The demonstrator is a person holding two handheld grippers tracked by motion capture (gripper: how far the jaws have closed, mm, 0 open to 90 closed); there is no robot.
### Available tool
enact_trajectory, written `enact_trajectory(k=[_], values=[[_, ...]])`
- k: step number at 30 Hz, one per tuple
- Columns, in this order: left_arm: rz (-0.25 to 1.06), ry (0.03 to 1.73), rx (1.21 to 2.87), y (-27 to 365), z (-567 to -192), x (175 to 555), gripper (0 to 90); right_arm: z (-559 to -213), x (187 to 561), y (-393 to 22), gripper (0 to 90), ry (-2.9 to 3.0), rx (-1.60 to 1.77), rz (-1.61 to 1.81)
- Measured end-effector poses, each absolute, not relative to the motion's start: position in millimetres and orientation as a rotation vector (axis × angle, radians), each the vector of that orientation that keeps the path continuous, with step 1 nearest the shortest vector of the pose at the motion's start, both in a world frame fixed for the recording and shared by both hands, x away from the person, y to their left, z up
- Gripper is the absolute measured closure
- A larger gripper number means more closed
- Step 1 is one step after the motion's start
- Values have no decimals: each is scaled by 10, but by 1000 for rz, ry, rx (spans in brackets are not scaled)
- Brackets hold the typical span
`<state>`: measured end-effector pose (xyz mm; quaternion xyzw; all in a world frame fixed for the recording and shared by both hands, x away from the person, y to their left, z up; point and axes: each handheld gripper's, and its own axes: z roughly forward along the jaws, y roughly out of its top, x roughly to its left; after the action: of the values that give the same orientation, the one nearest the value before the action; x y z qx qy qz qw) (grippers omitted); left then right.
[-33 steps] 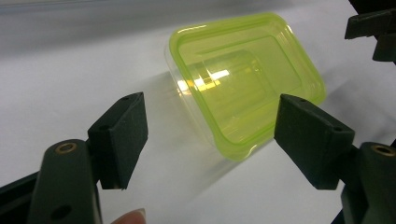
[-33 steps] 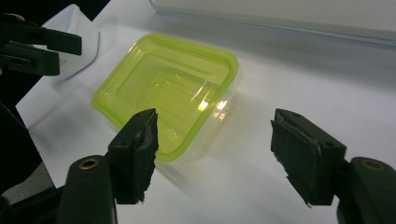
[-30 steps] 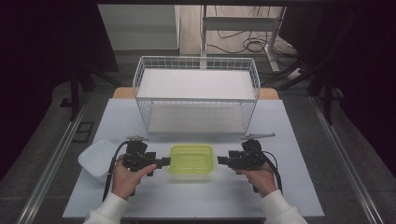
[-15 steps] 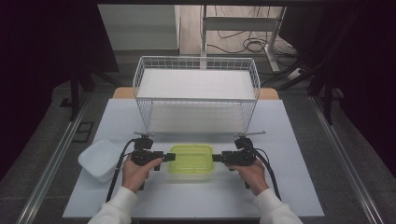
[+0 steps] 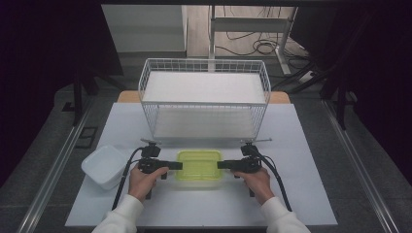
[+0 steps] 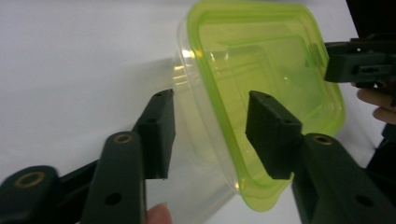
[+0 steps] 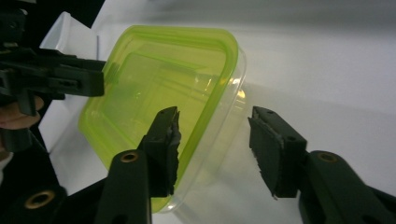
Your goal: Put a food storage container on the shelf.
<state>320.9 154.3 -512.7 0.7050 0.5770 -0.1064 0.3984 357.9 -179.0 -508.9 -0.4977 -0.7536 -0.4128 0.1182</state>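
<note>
On the table (image 5: pixel 311 145), the left gripper (image 5: pixel 176 165) has its jaws spread around the left end of the green-lidded container (image 5: pixel 199 166); they have just been closing but do not press it. At the container's right end, the right gripper (image 5: pixel 222 165) stands likewise, one jaw over the lid, one beside the wall, also closing.

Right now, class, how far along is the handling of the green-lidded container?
Done: both grippers sit at opposite ends of the green-lidded container. In hand: left gripper and right gripper have been closing, jaws straddling its rim, not yet clamped. Left: gripping and lifting; it rests on the table.
</note>
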Motion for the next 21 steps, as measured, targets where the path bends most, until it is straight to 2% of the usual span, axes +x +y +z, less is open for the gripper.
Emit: enact_trajectory(k=[3, 7, 13, 21], values=[[-327, 1450, 1748, 1539, -5138, 3212, 631, -5121, 3576, -1778, 684, -2153, -1436, -1211], [-346, 1458, 1704, 1554, -5139, 3168, 726, -5137, 3575, -1812, 736, -2076, -1473, -1202], [-287, 1405, 1710, 1544, -4983, 3080, 780, -5057, 3527, -1835, 782, -2098, -1471, -1219], [-234, 1341, 1714, 1513, -4799, 2993, 780, -4879, 3445, -1895, 783, -2141, -1423, -1305]])
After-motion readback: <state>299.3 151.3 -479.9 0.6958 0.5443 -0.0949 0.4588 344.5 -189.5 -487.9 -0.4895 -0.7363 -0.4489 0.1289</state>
